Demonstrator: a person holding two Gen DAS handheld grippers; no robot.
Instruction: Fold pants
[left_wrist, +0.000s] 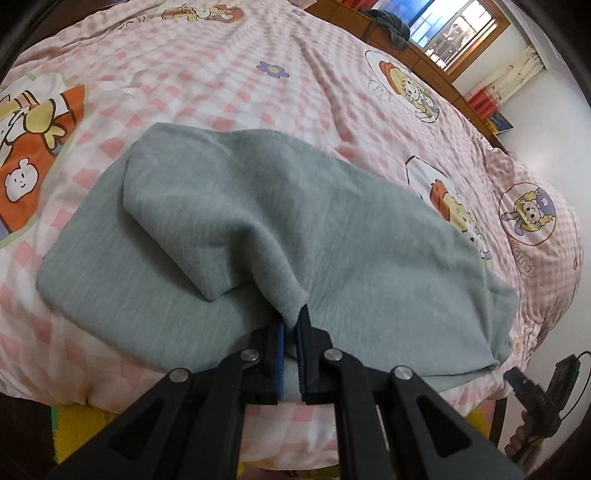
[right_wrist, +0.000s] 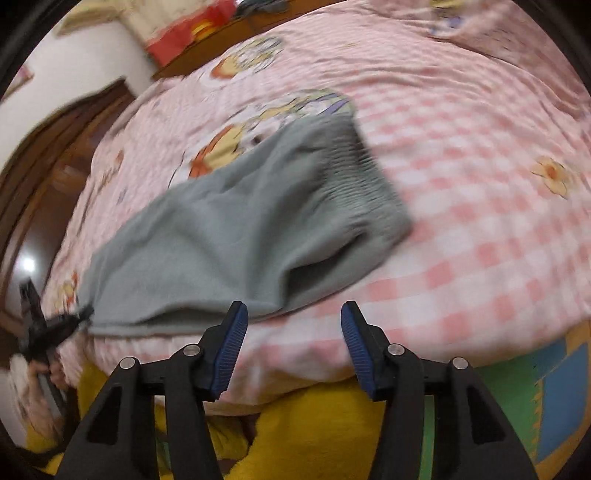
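The pants (left_wrist: 280, 229) are grey-green knit, lying on the bed (left_wrist: 229, 85) near its front edge, part folded: in the left wrist view one flap is doubled back over the layer below, and a ridge of cloth runs from that fold down to the front edge. The right wrist view is blurry, but you can make out the ribbed elastic waistband (right_wrist: 369, 166) at the far end of the pants, further in from the edge, with the cloth bunched up and gaping a bit below it.

The left tongs (left_wrist: 291, 334) are clamped on the pants, blue pads pinching the tip of that ridge right at the bed's front edge. They also show up at the left rim of the right wrist view, holding a corner of the cloth.

The right tongs (right_wrist: 293, 317) stand apart with nothing between the pads (right_wrist: 232, 343). They hover at the front edge of the bed, just beside the near hem of the pants, not touching it as far as the blur lets you tell.

The bed has a pink-and-white checked cover with cartoon prints. A wooden headboard (left_wrist: 417, 55) and a window (left_wrist: 458, 26) sit beyond the far side. Below the front edge there's yellow fabric (right_wrist: 314, 424) and a green-and-blue mat (right_wrist: 535, 398).
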